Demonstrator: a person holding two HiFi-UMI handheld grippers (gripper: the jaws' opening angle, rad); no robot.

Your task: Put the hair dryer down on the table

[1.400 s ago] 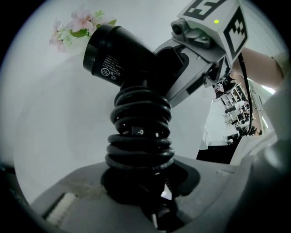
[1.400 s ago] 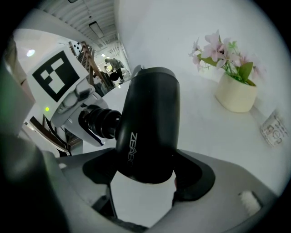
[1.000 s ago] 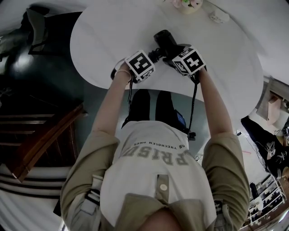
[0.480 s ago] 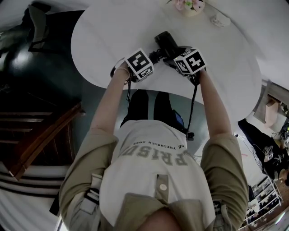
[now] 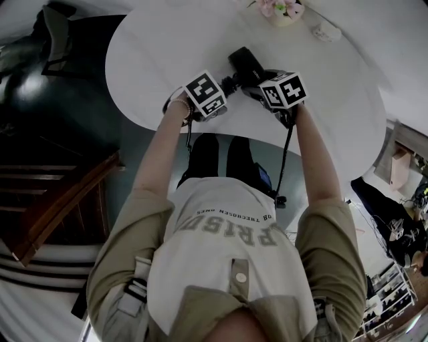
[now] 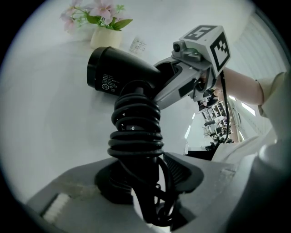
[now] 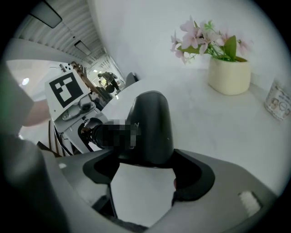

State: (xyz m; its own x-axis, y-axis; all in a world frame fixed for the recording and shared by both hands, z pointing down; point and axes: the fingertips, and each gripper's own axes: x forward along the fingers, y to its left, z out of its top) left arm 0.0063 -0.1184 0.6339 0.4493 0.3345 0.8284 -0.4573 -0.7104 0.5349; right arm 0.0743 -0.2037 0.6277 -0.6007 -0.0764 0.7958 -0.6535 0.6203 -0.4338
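The black hair dryer (image 5: 244, 63) is over the near part of the white round table (image 5: 160, 47); I cannot tell whether it touches the top. Its handle, wound with black cord (image 6: 135, 123), stands between the jaws of my left gripper (image 6: 141, 182). Those jaws are opening, and a gap shows beside the right pad. My right gripper (image 7: 148, 175) is shut on the rear of the barrel (image 7: 150, 127), with both dark pads against it. In the head view the left gripper (image 5: 227, 85) and the right gripper (image 5: 259, 83) meet at the dryer from either side.
A cream pot of pink flowers (image 5: 281, 9) stands at the table's far side, with a small white printed container (image 5: 326, 28) to its right. The table's near edge runs just under both hands. A dark chair (image 5: 60, 33) stands at the left.
Both grippers and the hair dryer stay nearly in place. The right gripper's marker cube has shifted slightly to the right.
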